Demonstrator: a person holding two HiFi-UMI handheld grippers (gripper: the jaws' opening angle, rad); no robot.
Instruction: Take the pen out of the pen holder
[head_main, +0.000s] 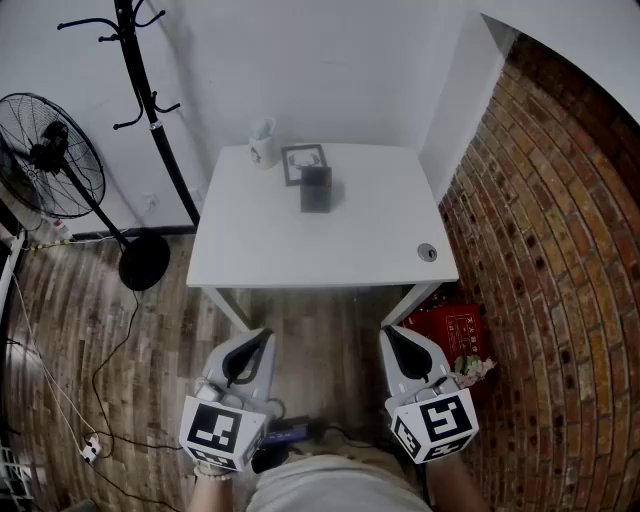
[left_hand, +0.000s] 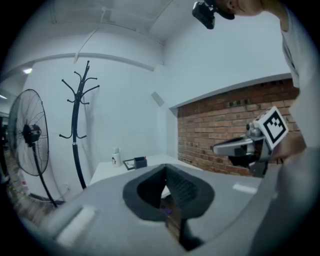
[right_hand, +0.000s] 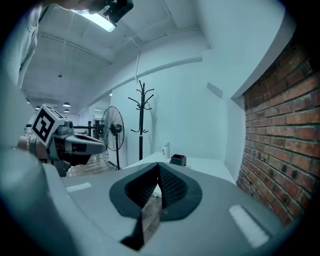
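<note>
Head view: a white table stands against a white wall, seen from above, and serves as the landmark below.
Pen holder: a dark, boxy pen holder stands upright on the far half of the table, about midway across its width.
Pen: too small to tell apart from the holder in any view.
Picture frame: a dark-rimmed picture frame lies just behind the pen holder, towards the table's far edge; whether they touch cannot be told.
Mug: a white mug stands at the table's far edge, just left of the frame.
Grommet: a round cable grommet sits near the table's near right corner.
Left gripper: the left gripper is held off the table, before its near edge and over the wood floor, well apart from the pen holder; in the left gripper view its jaws meet at the tips with nothing between them.
Right gripper: the right gripper is level with the left, also before the near edge; in the right gripper view its jaws are closed tip to tip and empty.
Left of the table: a black coat stand and a pedestal fan.
Right of the table: a brick wall, with a red box on the floor by the table's near right leg.
</note>
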